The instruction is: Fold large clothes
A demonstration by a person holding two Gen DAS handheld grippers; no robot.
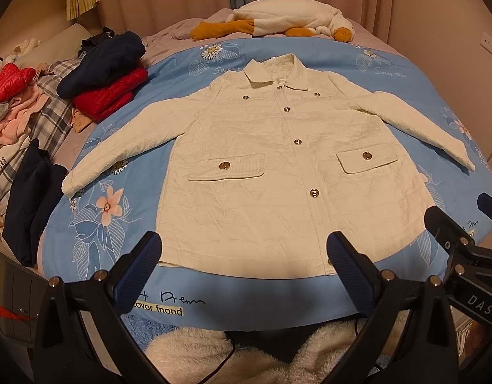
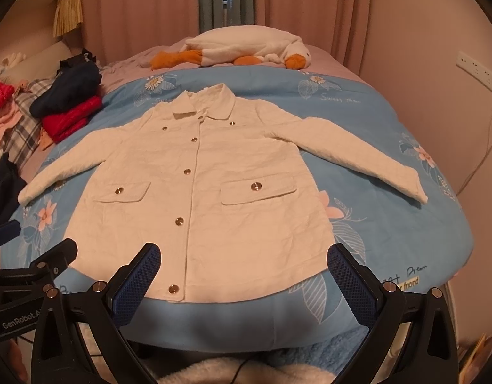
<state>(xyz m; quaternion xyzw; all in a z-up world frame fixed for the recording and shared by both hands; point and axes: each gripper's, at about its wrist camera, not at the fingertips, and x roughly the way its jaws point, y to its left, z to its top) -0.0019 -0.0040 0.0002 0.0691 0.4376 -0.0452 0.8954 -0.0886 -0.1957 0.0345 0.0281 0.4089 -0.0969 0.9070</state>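
Observation:
A cream quilted jacket with gold buttons lies flat and face up on the blue floral blanket, collar at the far end and both sleeves spread outward. My left gripper hovers open just short of the hem, nothing between its blue pads. My right gripper is also open above the hem on the jacket's right half. In the left wrist view the right gripper shows at the right edge. In the right wrist view the left gripper shows at the left edge.
A navy and red stack of folded clothes sits at the blanket's far left. Loose garments are piled further left. A plush goose lies at the head of the bed. White fleece lies below the grippers.

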